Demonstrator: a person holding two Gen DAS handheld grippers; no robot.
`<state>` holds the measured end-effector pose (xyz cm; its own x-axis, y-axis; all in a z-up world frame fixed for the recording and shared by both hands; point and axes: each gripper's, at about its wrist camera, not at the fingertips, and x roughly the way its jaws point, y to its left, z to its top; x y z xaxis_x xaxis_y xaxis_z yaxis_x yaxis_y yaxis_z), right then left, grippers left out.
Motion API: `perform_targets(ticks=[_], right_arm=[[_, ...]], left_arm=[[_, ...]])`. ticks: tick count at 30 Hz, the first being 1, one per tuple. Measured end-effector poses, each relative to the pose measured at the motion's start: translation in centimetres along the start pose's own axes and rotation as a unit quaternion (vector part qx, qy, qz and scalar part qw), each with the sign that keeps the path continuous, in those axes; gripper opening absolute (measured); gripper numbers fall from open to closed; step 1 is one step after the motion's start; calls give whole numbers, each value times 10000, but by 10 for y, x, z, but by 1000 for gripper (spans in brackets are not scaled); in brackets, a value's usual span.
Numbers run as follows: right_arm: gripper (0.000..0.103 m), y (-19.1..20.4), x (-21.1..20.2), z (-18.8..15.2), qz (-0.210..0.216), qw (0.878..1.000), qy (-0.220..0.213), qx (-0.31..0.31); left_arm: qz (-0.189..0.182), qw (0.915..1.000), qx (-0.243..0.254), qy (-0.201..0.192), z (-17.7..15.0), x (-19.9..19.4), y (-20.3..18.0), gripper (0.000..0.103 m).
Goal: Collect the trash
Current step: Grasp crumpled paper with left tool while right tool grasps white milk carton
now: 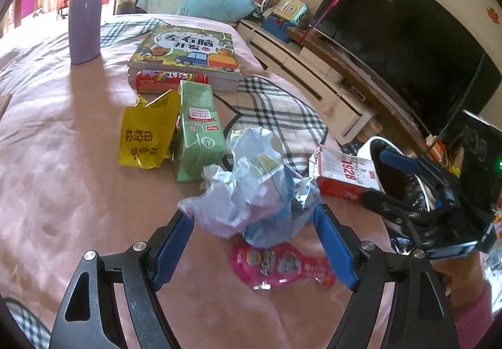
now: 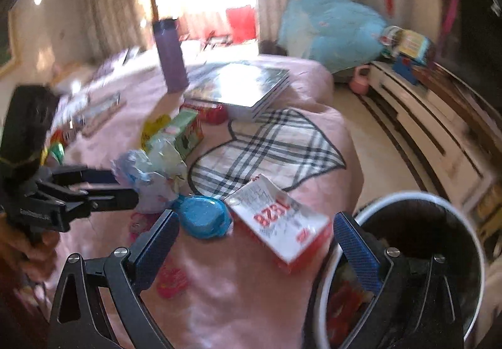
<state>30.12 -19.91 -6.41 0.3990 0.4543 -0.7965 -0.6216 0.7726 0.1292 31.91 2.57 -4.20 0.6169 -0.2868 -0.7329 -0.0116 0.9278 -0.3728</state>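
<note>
Red-and-white carton (image 1: 340,171) at right: numerals "1928" legible. Children's book (image 1: 186,49), far centre: large Chinese title "左右脑开发". Yellow wrapper (image 1: 146,132), green carton (image 1: 197,129): print present, illegible.

On the bed (image 1: 47,135), a crumpled plastic bag (image 1: 251,201) lay between a snack pouch (image 1: 146,132) at left and a carton (image 1: 340,171) at right; books (image 1: 185,51) lay behind.

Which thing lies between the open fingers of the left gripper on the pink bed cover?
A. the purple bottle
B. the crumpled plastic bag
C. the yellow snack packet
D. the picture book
B: in the left wrist view the crumpled plastic bag sits between the blue fingers of the left gripper, whose pads do not press on it.
</note>
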Motion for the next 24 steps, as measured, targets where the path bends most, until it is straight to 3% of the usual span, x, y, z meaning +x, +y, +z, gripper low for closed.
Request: perform_targets(ticks=[4, 5, 6, 7, 9, 10, 11, 17, 24], right_arm=[[95, -1, 30, 5, -124, 9977, 528, -394], [92, -2, 36, 4, -121, 9971, 628, -409], [80, -3, 40, 2, -163, 9966, 700, -405], [71, -4, 41, -1, -209, 9964, 725, -389], [67, -5, 35, -7, -225, 9974, 630, -250], [64, -7, 32, -8, -198, 9980, 568, -189], [63, -6, 27, -10, -168, 9986, 492, -94], [58, -6, -6, -21, -116, 9973, -20, 724], [57, -2, -43, -51, 72, 9829, -593, 1740]], left_arm=[[-28, 10000, 9, 22, 3, 12, 4, 74], [-60, 10000, 24, 21, 3, 14, 4, 64], [-108, 9999, 55, 51, 3, 17, 4, 54], [-162, 9998, 69, 68, 2, 18, 5, 50], [-215, 9997, 96, 37, 1, 18, 5, 38], [-228, 9997, 117, 8, 1, 17, 5, 37], [-261, 9996, 142, 12, 0, 15, 5, 28], [-488, 9984, 198, -196, -7, -7, 2, 24], [-781, 9960, 366, -248, -20, -26, -10, 24]])
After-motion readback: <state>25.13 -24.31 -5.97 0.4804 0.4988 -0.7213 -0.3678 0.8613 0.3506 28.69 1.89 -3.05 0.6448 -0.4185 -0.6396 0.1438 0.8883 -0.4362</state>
